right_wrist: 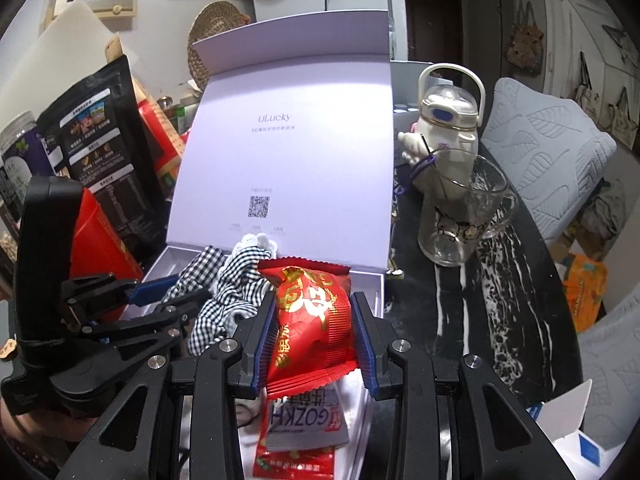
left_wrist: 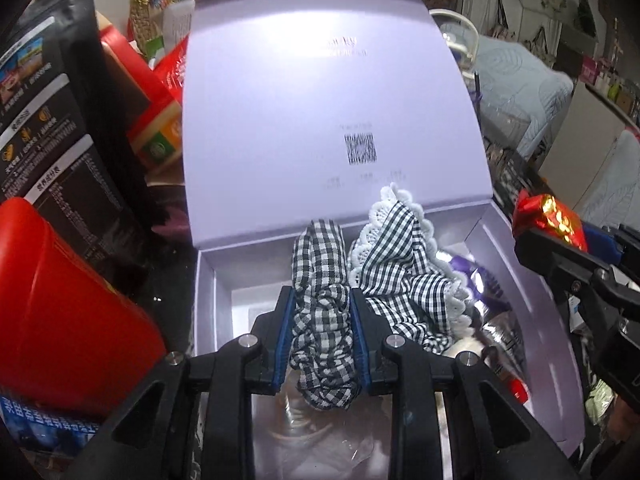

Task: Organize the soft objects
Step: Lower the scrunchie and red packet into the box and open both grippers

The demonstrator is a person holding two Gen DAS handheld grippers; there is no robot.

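Observation:
My left gripper (left_wrist: 322,300) is shut on a black-and-white gingham scrunchie (left_wrist: 320,280) with a lace-trimmed bow, held over the open lilac box (left_wrist: 208,280). The same gingham scrunchie (right_wrist: 232,280) shows in the right wrist view, hanging inside the lilac box (right_wrist: 376,284), with the left gripper (right_wrist: 160,300) at the left. My right gripper (right_wrist: 314,312) is shut on a puffy red and gold snack packet (right_wrist: 312,312), above the box's right side. In the left wrist view that red packet (left_wrist: 548,216) and the right gripper (left_wrist: 560,240) sit at the right edge.
The box lid (right_wrist: 288,140) stands upright behind. Packets (right_wrist: 304,420) and wrappers lie in the box. A red tin (left_wrist: 60,300) and black pouch (left_wrist: 60,120) crowd the left. A glass mug (right_wrist: 464,216) and white bottle (right_wrist: 448,128) stand right on the dark marble table (right_wrist: 500,300).

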